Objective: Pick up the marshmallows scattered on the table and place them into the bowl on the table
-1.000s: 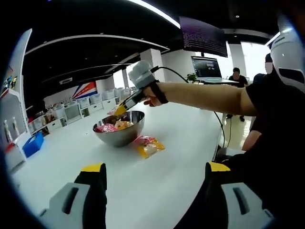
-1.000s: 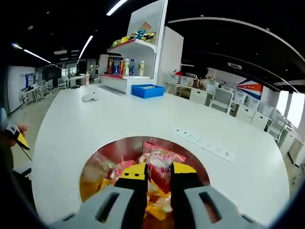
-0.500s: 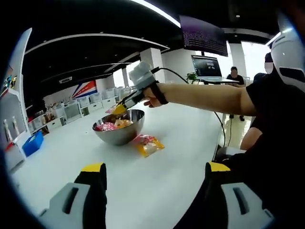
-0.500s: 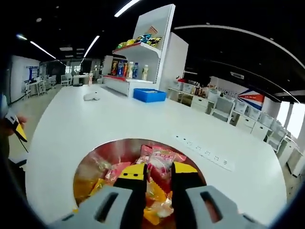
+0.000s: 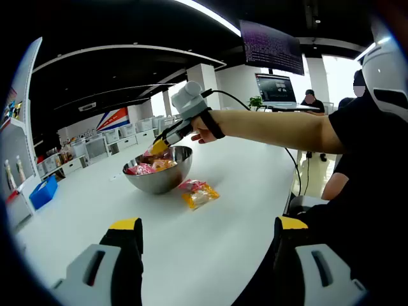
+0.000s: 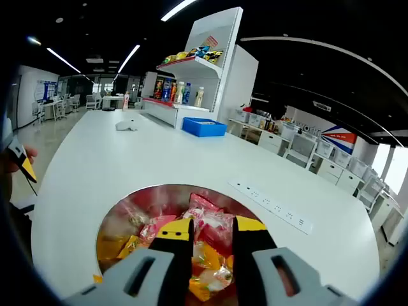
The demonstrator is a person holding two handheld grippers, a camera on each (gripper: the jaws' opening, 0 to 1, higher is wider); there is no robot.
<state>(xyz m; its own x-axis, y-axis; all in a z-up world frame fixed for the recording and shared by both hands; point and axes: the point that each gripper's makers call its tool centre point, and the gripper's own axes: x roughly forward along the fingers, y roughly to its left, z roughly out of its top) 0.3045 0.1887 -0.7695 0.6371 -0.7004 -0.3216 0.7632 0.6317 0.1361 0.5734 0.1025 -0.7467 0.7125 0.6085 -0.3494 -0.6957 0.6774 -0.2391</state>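
A steel bowl [image 5: 159, 178] [image 6: 121, 217] holds several bright marshmallow packets. Two packets [image 5: 197, 194], one pink and one yellow, lie on the white table [image 5: 242, 185] just right of the bowl. My right gripper [image 5: 159, 148] [image 6: 213, 227], in a person's hand, hangs over the bowl. Its jaws stand a little apart, and a pink packet [image 6: 215, 220] rests on the pile right behind its tips. My left gripper [image 5: 208, 224] is wide open and holds nothing, low over the near table. It also peeks in at the edge [image 6: 24, 169].
A shelf unit [image 6: 204, 70] with snacks and bottles stands at the table's far end beside a blue bin [image 6: 204, 126]. A socket strip [image 6: 271, 205] is set into the table past the bowl. The person's arm [image 5: 274, 131] crosses above the table.
The right gripper's jaws have parted slightly, and the pink packet they pinched now sits lower on the pile. The left gripper has not moved.
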